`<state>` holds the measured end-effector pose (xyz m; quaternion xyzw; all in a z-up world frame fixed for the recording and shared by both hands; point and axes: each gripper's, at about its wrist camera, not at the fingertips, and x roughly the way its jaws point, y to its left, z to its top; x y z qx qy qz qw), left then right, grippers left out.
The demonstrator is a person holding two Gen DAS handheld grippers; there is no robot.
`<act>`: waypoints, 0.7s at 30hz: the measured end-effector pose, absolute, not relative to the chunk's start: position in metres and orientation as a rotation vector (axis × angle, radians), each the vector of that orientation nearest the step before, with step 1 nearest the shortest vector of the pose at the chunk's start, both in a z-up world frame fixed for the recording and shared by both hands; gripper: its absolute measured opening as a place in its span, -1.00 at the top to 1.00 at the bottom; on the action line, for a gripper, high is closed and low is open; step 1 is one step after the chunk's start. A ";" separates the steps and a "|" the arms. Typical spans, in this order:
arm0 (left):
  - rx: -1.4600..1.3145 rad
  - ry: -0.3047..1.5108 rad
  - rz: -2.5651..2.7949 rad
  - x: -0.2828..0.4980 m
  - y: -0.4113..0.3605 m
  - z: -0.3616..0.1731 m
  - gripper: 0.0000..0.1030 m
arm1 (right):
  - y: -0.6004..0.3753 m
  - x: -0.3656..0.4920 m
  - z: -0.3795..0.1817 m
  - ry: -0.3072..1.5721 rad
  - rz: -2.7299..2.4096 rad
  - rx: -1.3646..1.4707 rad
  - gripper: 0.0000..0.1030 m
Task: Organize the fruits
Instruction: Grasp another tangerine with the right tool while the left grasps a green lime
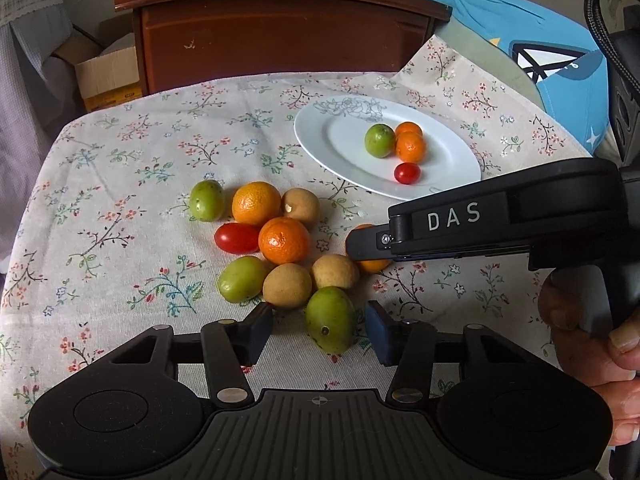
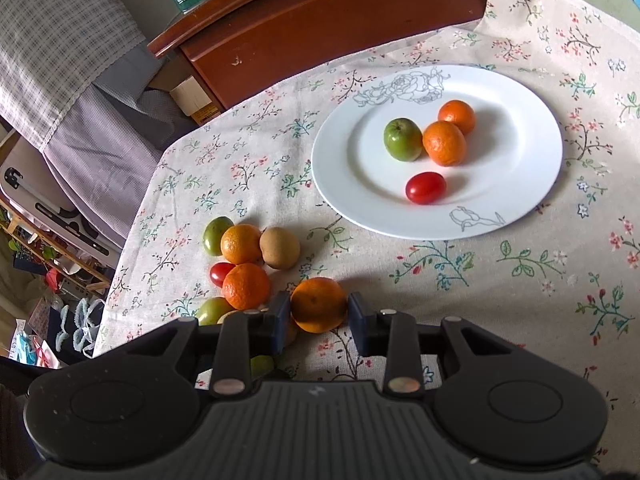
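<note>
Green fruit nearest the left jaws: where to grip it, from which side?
Grip the green fruit across its narrow middle, coming down from the near side, where the left gripper already straddles it. It lies lengthwise toward the camera, sides exposed; brown fruits crowd its far end.

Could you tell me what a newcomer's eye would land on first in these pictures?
Probably the bright cluster of fruit on the floral tablecloth, then the white plate beyond it holding two oranges, a green fruit and a red tomato. Next, the right gripper closed around an orange and the left gripper straddling a green fruit.
</note>
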<state>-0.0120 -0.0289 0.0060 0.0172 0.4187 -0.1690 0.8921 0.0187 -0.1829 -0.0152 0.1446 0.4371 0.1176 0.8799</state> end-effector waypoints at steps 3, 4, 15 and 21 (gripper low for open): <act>0.040 0.864 -0.343 -0.012 -0.029 0.006 0.13 | -0.184 0.019 -0.016 0.910 0.246 0.309 0.36; 0.040 0.863 -0.341 -0.011 -0.029 0.006 0.14 | -0.184 0.019 -0.016 0.912 0.247 0.315 0.36; 0.051 0.868 -0.357 -0.017 -0.030 0.006 0.28 | -0.183 0.019 -0.015 0.909 0.244 0.308 0.41; 0.056 0.855 -0.368 -0.018 -0.033 0.006 0.48 | -0.183 0.019 -0.016 0.911 0.242 0.313 0.41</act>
